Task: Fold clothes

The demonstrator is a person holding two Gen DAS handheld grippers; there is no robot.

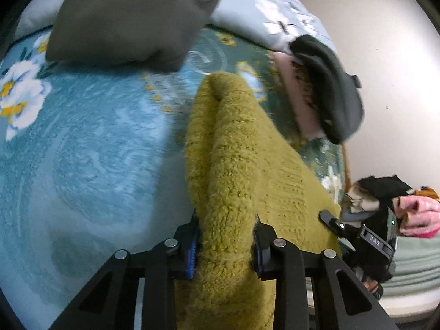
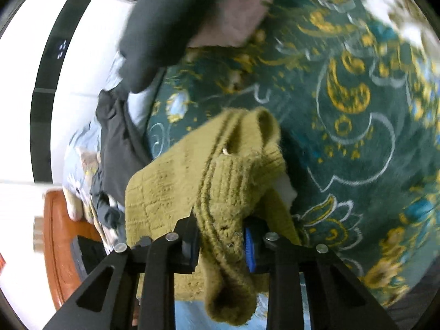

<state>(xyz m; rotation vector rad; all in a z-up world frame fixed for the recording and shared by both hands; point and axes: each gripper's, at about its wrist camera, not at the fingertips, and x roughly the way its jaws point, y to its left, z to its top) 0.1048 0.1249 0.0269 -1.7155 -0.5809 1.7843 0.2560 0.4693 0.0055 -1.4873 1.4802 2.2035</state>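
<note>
An olive-yellow knitted sweater (image 1: 233,165) lies on a blue and green floral bedspread (image 1: 82,143). My left gripper (image 1: 225,244) is shut on a thick roll of the sweater. The right gripper (image 1: 332,222) shows at the sweater's right edge in this view. In the right wrist view my right gripper (image 2: 222,242) is shut on a ribbed edge of the same sweater (image 2: 220,170), which hangs over the dark green floral bedspread (image 2: 343,151).
A grey folded garment (image 1: 132,19) lies at the back left. A dark and pink folded stack (image 1: 324,88) sits at the right bed edge, also showing in the right wrist view (image 2: 170,22). Dark clothes (image 2: 115,143) lie beside a wooden frame (image 2: 57,242).
</note>
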